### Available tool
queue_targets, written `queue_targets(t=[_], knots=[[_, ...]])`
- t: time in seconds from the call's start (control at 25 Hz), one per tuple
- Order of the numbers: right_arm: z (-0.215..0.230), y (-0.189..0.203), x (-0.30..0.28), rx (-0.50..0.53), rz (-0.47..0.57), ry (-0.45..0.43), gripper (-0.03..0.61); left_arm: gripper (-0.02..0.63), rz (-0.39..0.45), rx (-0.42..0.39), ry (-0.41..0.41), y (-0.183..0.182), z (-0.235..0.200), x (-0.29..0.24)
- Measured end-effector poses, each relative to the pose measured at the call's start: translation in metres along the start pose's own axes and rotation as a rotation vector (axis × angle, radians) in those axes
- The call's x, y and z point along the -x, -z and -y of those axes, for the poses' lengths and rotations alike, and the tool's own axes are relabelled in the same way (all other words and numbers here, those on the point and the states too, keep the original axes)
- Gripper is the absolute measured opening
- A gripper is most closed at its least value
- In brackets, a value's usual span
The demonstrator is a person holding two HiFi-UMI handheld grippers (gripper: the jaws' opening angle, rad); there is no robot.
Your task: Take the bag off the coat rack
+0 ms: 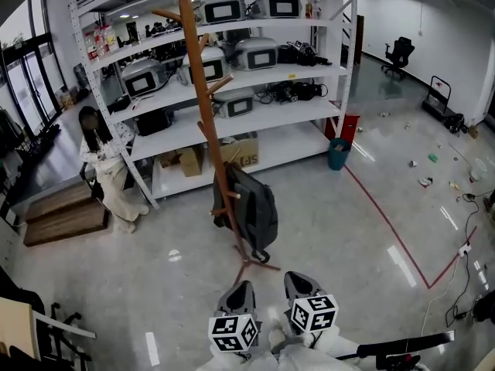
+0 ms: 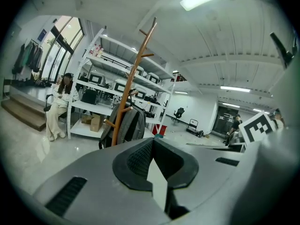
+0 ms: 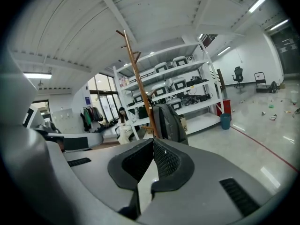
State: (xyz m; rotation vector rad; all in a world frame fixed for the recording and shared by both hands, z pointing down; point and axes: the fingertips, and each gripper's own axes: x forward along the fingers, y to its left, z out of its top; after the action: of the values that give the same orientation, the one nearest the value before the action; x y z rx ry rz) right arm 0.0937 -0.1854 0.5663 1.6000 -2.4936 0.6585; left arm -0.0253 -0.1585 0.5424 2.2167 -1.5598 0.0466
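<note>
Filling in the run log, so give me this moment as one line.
stage: pre-grasp | bag: hanging on coat rack, untouched | left tongs: shut, empty | right tongs: shut, empty

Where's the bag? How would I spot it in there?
Find the big white shelf unit full of grey machines. Right in front of it stands a tall brown wooden coat rack, like a skinny tree. The bag is the dark grey backpack hanging low on it, the only thing on its pegs.
</note>
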Motion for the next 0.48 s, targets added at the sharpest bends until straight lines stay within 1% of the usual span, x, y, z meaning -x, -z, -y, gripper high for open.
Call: queue_targets(t=[0.28, 0.48], knots=[[0.011, -0.015, -0.032, 0.022, -0.011, -0.030, 0.011, 0.002, -0.002, 0.006, -0.034, -0.009, -0.015, -0.032], [0.019, -0.024, -0.055, 0.013, 0.003, -0.039, 0.012, 0.002, -0.003, 0.003, -0.022, -0.016, -0.018, -0.050]])
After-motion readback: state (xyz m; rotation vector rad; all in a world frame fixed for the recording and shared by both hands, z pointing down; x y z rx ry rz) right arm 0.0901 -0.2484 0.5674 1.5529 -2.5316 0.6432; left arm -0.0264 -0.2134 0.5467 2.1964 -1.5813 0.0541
